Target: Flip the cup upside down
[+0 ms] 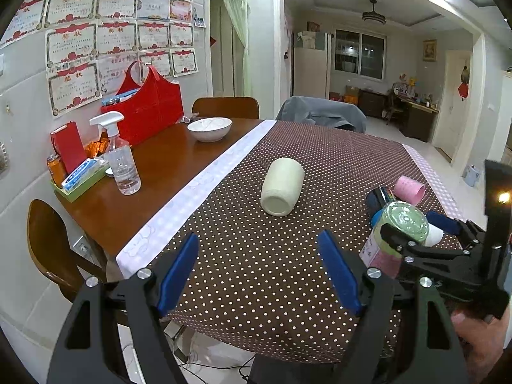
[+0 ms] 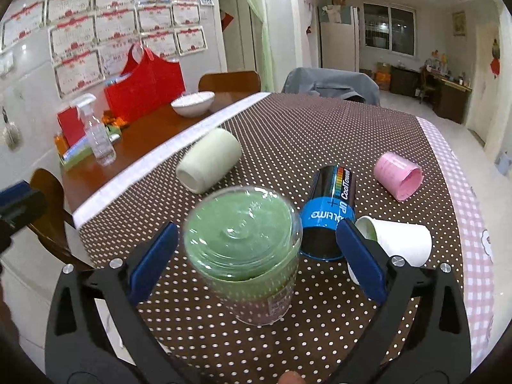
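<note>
**Green cup stands base-up between spread right jaws**

The right wrist view looks down on the green cup (image 2: 244,256) standing upside down on the dotted tablecloth (image 2: 320,134), its closed base facing the camera and its clear lower part touching the cloth. That view also shows things the left one mostly hides: a black and blue can (image 2: 329,211) lying just behind the cup, a white paper cup (image 2: 400,240) on its side partly behind the right finger, and a pink cup (image 2: 398,176) lying farther back. A cream cup (image 2: 209,160) lies on its side towards the wooden table (image 2: 144,140).

The left wrist view shows the right gripper (image 1: 419,227) from outside, with the green cup (image 1: 396,233) between its blue pads, and a hand (image 1: 480,345) on its handle.

The right gripper (image 2: 252,256) has its jaws spread wide; a gap shows between each pad and the cup wall, so it touches nothing. The left gripper (image 1: 259,268) hangs over the near table edge, its jaws also spread wide and empty, the cream cup (image 1: 281,187) well ahead of it.
</note>
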A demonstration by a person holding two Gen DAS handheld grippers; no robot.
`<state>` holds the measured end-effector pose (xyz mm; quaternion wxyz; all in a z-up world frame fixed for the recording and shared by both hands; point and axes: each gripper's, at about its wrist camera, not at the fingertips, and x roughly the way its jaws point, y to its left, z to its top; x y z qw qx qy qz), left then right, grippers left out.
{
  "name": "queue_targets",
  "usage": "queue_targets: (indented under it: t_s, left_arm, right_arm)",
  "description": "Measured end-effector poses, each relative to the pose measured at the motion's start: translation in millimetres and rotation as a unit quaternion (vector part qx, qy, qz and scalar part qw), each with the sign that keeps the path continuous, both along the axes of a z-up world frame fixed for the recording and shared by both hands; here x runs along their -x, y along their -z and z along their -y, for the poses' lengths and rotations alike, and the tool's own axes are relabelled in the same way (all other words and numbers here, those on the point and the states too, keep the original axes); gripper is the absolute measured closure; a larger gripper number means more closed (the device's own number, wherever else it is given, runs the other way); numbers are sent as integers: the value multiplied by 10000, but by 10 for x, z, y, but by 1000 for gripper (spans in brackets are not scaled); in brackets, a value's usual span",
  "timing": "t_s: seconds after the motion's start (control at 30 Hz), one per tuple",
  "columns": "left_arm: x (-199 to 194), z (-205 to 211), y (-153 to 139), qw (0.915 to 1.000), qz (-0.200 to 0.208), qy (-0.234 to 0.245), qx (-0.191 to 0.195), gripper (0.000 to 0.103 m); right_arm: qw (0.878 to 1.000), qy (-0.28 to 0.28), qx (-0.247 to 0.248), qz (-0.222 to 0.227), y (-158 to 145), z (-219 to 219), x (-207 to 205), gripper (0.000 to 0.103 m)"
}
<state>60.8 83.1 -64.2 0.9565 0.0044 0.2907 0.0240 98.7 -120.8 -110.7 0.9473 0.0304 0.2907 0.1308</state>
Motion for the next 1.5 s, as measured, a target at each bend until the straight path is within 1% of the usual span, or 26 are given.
queue_targets:
  t_s: [0.2,0.43,0.5,0.53,0.6,0.8,1.0,1.4,1.43,1.47,1.5]
  left_arm:
    - [55,94,-78,9999,95,72,-52,27]
    - [126,204,-206,9994,276,171,-120,27]
    - [152,256,-248,9991,343,180,-164,22]
    - [172,279,-271,9989,401,176,-176,18]
    - [211,331,-316,9983,499,188,-225,17]
    - [284,491,-427,9965,671,225,-441,17]
    - [406,684,-521,9932,859,374,-687,16]
    - [625,933,-669,9875,1193,572,-861,16]
    - [648,949,-678,9869,1219,583,-878,13]
    - [672,963,-687,9866,1233,588,-893,7]
    - [676,964,-695,9867,1229,586,-891,4]
  right_arm:
    - [9992,90,-347,162,-252,127,139,6]
    - [9977,275,-580,210,-447,317,274,6]
    - [9972,332,-637,203,-492,367,315,6]
    - [9969,355,-678,187,-511,394,333,6]
    - [9963,399,-744,155,-539,448,360,6]
    - [9949,562,-822,145,-673,570,524,6]
    - [9926,741,-884,367,-796,744,759,6]
    - [9871,1192,-800,713,-878,965,1131,6]
    - [9866,1204,-816,734,-887,967,1143,6]
    - [9862,1219,-821,765,-899,964,1160,6]
    - [9860,1225,-808,792,-907,959,1167,6]
